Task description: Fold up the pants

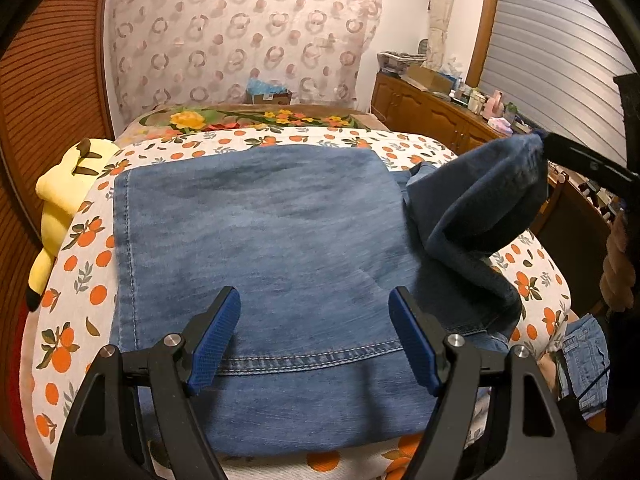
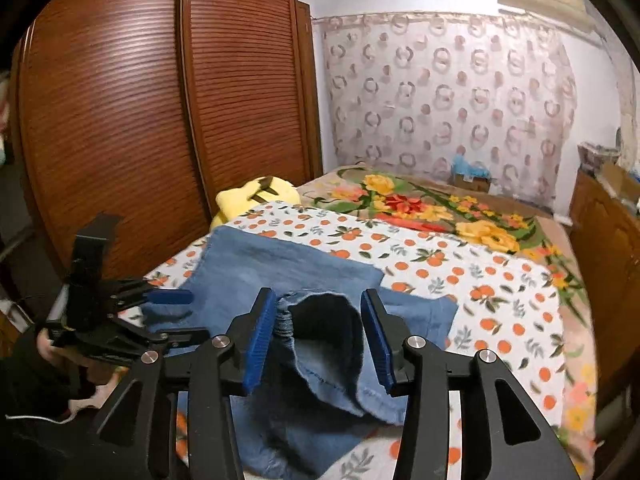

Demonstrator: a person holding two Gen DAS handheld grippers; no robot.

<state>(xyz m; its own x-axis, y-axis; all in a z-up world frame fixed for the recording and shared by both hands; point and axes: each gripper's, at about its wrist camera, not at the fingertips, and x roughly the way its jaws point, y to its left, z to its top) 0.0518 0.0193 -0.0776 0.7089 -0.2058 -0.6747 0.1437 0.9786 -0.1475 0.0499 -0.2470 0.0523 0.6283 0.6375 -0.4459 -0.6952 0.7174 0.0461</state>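
Blue denim pants [image 1: 260,240] lie folded on a bedspread printed with oranges [image 1: 72,280]. My left gripper [image 1: 314,340] is open and empty, just above the pants' near hemmed edge. One end of the pants [image 1: 488,204] is lifted in a loop at the right, up to my right gripper [image 1: 560,148]. In the right wrist view this raised denim [image 2: 324,332] stands between the blue pads of my right gripper [image 2: 320,340], whose jaws are apart; the fabric touches the left pad [image 2: 260,344]. The left gripper [image 2: 176,316] shows at the left there, over the pants [image 2: 280,264].
A yellow plush toy [image 1: 60,208] lies at the bed's left edge beside a brown slatted wardrobe [image 2: 140,120]. A floral blanket [image 2: 440,208] covers the far bed. A wooden cabinet with clutter [image 1: 440,108] stands right. More denim [image 1: 584,364] hangs off the right side.
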